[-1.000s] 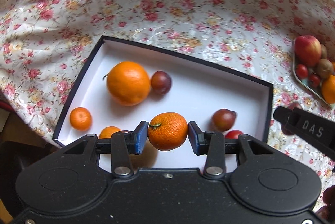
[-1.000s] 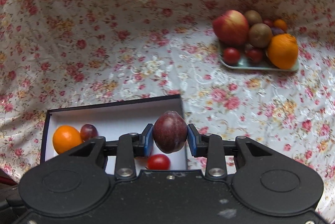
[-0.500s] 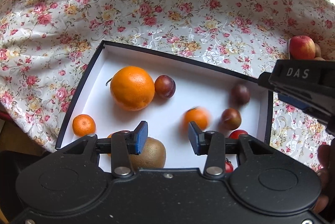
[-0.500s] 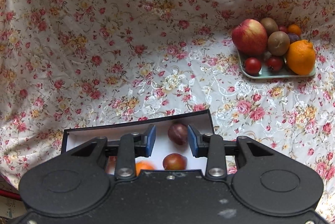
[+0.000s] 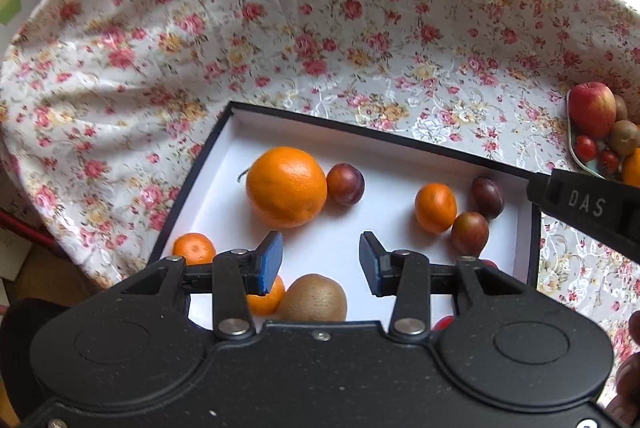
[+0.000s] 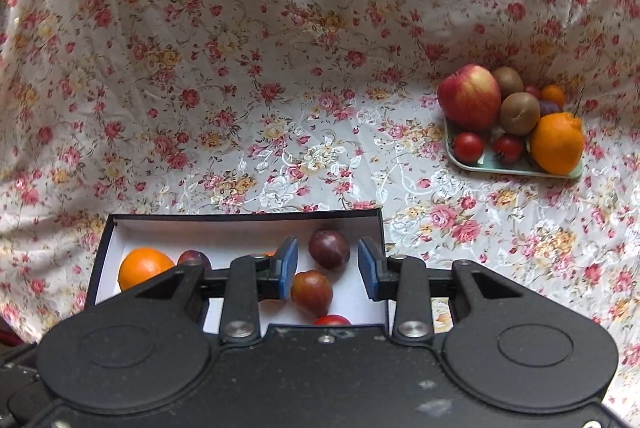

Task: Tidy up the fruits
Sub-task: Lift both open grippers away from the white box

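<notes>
Orange and purple fruit sits in the box (image 5: 534,228), both the left gripper (image 5: 320,262) and right gripper (image 6: 327,268) hang released and empty, while the far-right tray (image 6: 516,168) still looks loaded.

Both handheld tools look alike: the matte black plastic left gripper (image 5: 320,262) and its twin, the right gripper (image 6: 328,270), each carry blue rubber-padded jaws on hinged black arms, silver pivot screws, two round moulded discs on the body, and white "DAS" lettering along the side.
</notes>
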The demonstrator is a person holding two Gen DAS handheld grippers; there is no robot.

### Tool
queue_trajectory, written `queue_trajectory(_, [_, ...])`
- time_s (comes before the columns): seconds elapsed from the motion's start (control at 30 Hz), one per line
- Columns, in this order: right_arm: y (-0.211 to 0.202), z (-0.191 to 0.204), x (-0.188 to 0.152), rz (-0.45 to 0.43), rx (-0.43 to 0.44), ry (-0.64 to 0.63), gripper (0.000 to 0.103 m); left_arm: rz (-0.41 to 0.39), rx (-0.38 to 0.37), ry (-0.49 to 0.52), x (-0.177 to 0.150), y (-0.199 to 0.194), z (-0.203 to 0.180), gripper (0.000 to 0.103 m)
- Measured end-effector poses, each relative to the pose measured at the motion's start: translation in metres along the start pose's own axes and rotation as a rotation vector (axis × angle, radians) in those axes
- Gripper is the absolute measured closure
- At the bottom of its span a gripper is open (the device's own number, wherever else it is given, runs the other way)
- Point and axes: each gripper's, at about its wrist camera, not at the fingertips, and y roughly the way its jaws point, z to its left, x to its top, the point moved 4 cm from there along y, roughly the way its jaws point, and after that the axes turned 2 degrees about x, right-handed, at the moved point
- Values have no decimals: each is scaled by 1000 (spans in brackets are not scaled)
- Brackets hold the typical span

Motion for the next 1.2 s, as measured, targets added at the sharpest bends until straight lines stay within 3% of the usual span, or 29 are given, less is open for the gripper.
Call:
queue_trajectory(0.23, [-18, -6, -12, 2, -13, -41, 66, -71, 34, 23, -6, -24, 3, 53])
queue_trajectory(0.53, [-52, -16, -39, -20, -39, -92, 66, -103, 63, 19, -24, -55, 11, 53])
queue_trajectory(1.2, [-97, -37, -88, -7, -55, -117, 66, -175, 57, 34, -61, -89, 11, 53])
